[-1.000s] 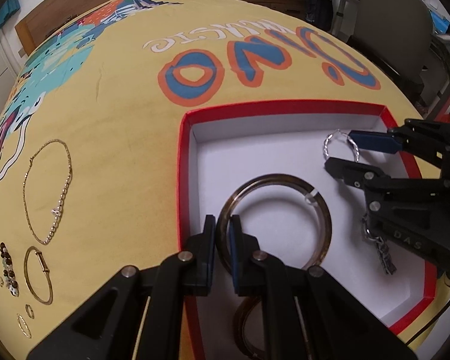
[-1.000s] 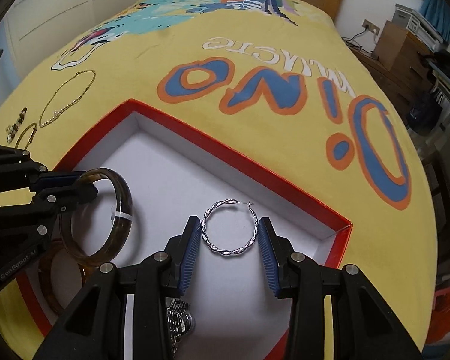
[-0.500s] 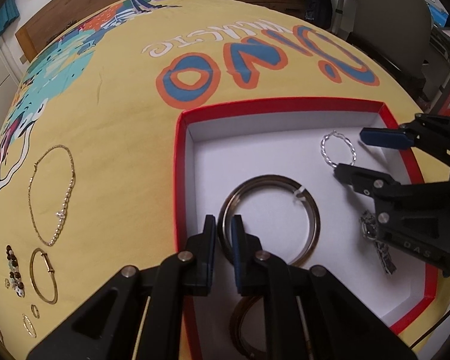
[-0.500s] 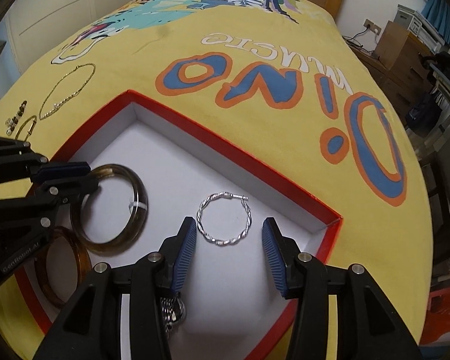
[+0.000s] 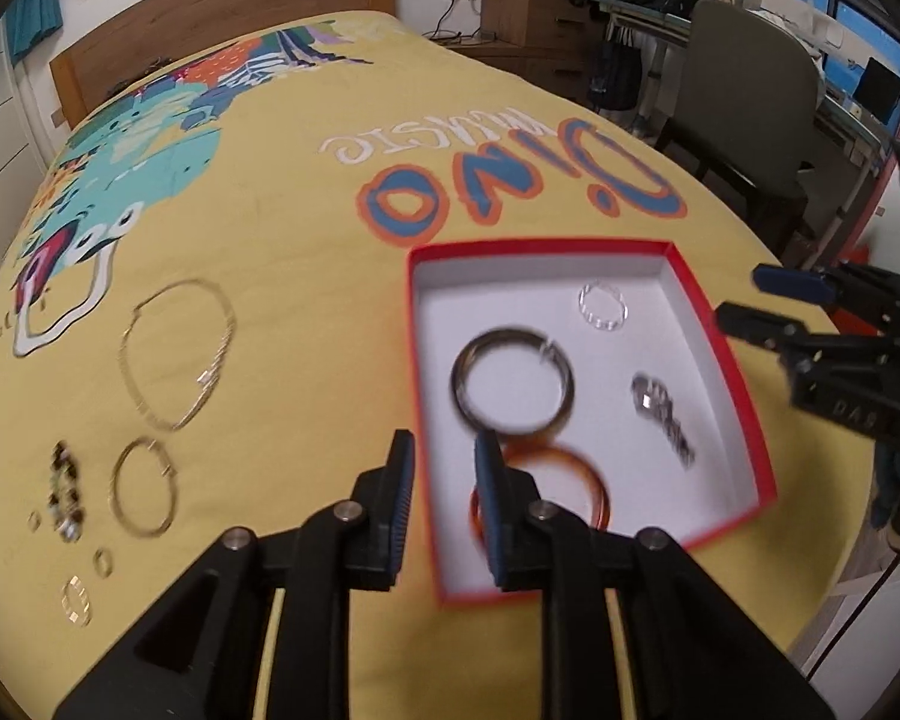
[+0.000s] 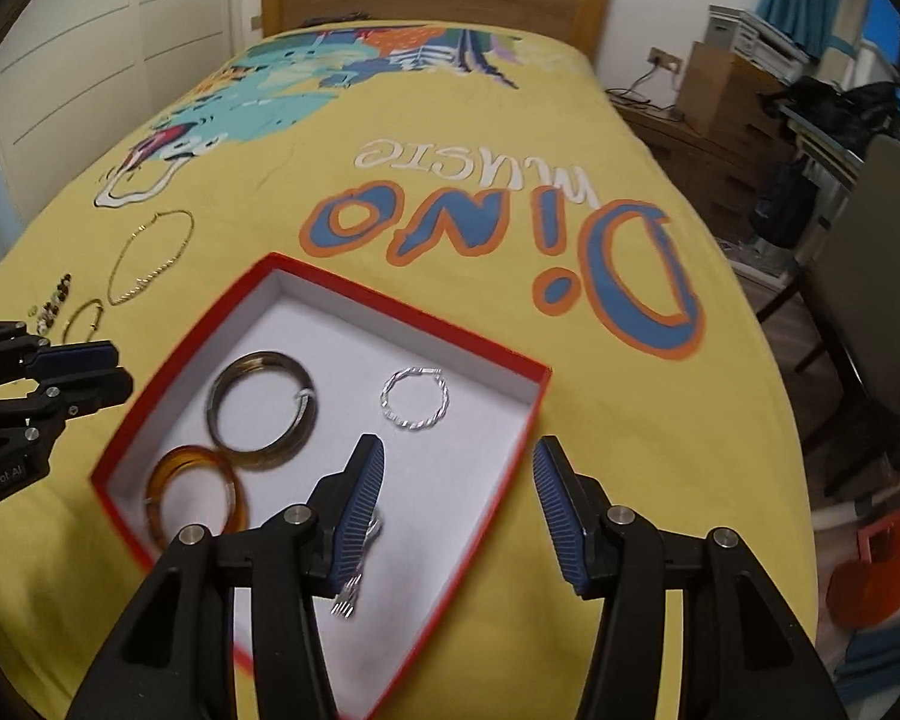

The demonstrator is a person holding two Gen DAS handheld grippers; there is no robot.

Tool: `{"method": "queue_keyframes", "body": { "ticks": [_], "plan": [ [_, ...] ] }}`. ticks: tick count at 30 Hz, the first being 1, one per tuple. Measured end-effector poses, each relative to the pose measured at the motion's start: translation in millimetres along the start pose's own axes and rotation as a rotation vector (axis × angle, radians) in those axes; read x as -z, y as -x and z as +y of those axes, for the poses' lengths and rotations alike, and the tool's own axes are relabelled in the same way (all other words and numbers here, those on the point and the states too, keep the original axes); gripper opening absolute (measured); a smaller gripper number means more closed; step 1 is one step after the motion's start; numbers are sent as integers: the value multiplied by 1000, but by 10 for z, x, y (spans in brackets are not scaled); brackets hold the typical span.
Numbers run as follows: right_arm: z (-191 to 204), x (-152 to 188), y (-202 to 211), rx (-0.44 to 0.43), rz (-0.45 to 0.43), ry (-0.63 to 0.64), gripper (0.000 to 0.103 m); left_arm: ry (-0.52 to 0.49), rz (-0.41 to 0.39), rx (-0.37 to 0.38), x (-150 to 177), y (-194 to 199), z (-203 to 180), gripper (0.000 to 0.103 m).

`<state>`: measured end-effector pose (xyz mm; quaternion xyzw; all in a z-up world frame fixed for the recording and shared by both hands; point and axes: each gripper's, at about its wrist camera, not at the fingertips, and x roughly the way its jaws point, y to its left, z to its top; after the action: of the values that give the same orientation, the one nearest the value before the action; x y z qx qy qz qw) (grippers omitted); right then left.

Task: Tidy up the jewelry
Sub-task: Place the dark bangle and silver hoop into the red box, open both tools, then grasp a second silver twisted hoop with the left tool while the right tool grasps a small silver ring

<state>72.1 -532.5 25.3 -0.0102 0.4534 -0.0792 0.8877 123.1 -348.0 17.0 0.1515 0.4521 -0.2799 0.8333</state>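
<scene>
the left gripper [image 5: 439,461] is seen released over the near rim of the red box [image 5: 723,354], its fingers just opened and nothing grasped. the right gripper [image 6: 457,498] is likewise released and empty, just widened. inside the box lie the dark bangle [image 5: 512,381], amber bangle [image 6: 197,495], hoop [image 6: 416,399] and chain [image 5: 663,411]. left of the box, a necklace [image 5: 177,354] lies on the bed [image 5: 306,276].

Left gripper [image 5: 439,455] and right gripper [image 6: 457,471]: black angular plastic linkages, round silver pivot screws, ribbed blue finger pads [image 6: 359,507]; white lettering on the side plates, partly legible.
</scene>
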Motion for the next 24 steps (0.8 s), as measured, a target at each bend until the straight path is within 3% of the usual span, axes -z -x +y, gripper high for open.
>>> {"method": "queue_keyframes", "body": {
  "ticks": [11, 15, 24],
  "plan": [
    [695, 363, 654, -89, -71, -55, 52, 63, 19, -78, 904, 732, 776, 22],
    [1040, 420, 838, -120, -92, -43, 52, 118, 11, -111, 1213, 991, 1155, 34],
    [1669, 457, 1140, -177, -128, -23, 52, 233, -4, -162, 1822, 1412, 1917, 35]
  ]
}}
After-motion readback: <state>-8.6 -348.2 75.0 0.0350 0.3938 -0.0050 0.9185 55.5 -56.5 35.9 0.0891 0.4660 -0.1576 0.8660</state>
